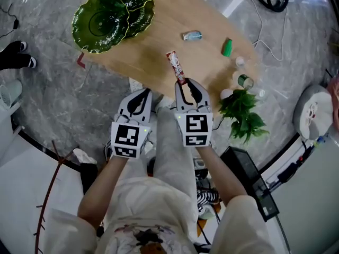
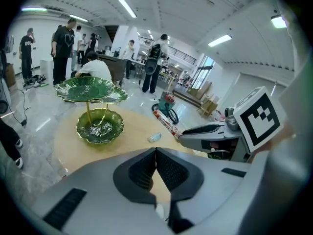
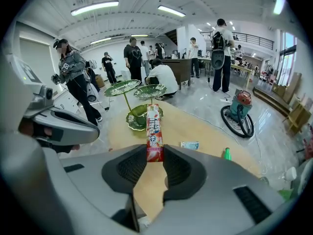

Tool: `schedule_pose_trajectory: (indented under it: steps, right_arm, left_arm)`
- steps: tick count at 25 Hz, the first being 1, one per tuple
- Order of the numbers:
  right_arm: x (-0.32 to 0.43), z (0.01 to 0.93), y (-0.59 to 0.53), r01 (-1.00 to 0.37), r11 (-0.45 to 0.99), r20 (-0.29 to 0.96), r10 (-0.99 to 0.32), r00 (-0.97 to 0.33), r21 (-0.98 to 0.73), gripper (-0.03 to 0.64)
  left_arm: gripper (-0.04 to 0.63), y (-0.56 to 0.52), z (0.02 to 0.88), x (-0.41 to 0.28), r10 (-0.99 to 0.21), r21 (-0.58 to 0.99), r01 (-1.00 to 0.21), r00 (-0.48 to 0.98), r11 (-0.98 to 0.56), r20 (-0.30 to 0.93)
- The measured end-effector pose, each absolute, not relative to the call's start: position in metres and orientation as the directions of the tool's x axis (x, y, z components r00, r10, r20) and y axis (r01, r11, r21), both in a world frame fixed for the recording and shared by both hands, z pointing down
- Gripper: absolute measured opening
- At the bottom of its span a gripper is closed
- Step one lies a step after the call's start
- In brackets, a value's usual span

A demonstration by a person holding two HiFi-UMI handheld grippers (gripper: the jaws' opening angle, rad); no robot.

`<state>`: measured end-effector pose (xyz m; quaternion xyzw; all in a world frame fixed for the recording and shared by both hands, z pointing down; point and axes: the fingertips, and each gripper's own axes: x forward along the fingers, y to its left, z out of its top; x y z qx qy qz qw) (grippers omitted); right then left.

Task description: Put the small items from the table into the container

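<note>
Snack packet (image 3: pixel 154 131), red and white, is clamped by its near end in our right tongs (image 3: pixel 155 155) above the tabletop (image 3: pixel 205 131), pointing at the green tiered dish (image 3: pixel 134 117), which we judge to be its destination, while our left tongs (image 2: pixel 156 153) are closed and empty.

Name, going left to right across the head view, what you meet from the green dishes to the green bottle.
green dishes → snack stick in the right gripper → blue wrapper → green bottle
</note>
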<state>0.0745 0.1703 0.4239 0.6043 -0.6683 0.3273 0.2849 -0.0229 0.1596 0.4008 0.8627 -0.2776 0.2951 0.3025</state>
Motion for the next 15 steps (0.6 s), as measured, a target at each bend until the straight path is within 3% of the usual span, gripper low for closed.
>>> schedule_pose_trajectory:
  steps: [15]
  right_arm:
    - [0.054, 0.380, 0.148, -0.989, 0.123, 0.744, -0.653, -0.143, -0.082, 0.109]
  left_arm:
    - [0.008, 0.143, 0.365, -0.045, -0.360, 0.341, -0.688, 0.661, -0.640, 0.658]
